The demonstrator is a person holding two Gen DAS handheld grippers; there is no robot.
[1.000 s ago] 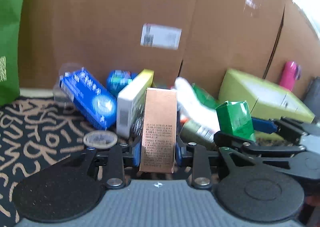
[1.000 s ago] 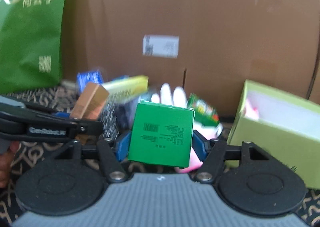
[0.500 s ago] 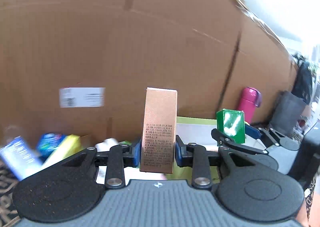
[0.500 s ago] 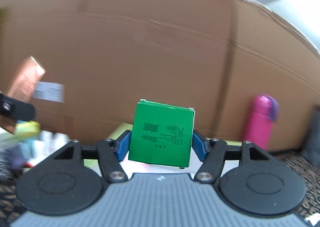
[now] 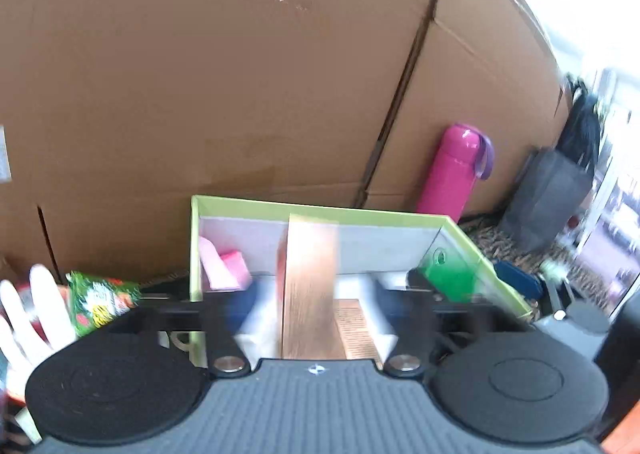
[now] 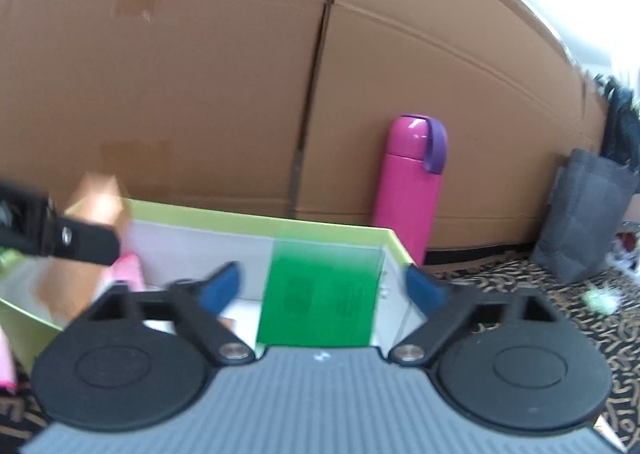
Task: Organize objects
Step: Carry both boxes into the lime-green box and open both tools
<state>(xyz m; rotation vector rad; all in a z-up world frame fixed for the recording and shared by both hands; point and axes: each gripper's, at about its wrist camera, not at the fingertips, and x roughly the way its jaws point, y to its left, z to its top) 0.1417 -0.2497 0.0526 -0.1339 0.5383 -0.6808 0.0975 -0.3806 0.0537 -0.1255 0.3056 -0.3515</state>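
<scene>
A lime-green open box (image 5: 320, 210) with a white inside stands against the cardboard wall; it also shows in the right wrist view (image 6: 256, 221). My left gripper (image 5: 314, 294) is open over it, and the copper carton (image 5: 310, 290) stands blurred between the spread fingers, apart from both. My right gripper (image 6: 322, 286) is open too, and the green carton (image 6: 320, 294) sits blurred between its spread blue pads. The copper carton (image 6: 96, 206) and the left gripper's finger show at the left of the right wrist view. A pink item (image 5: 224, 270) lies in the box.
A tall cardboard wall (image 5: 240, 74) stands behind. A pink bottle (image 6: 412, 190) with a purple strap stands right of the box. A dark grey bag (image 6: 580, 222) is further right. A green snack packet (image 5: 100, 294) and a white glove (image 5: 28, 318) lie left of the box.
Both grippers moved on over the lime-green box and opened. The copper carton and the green carton, held half a second ago, are now free between the spread fingers.
</scene>
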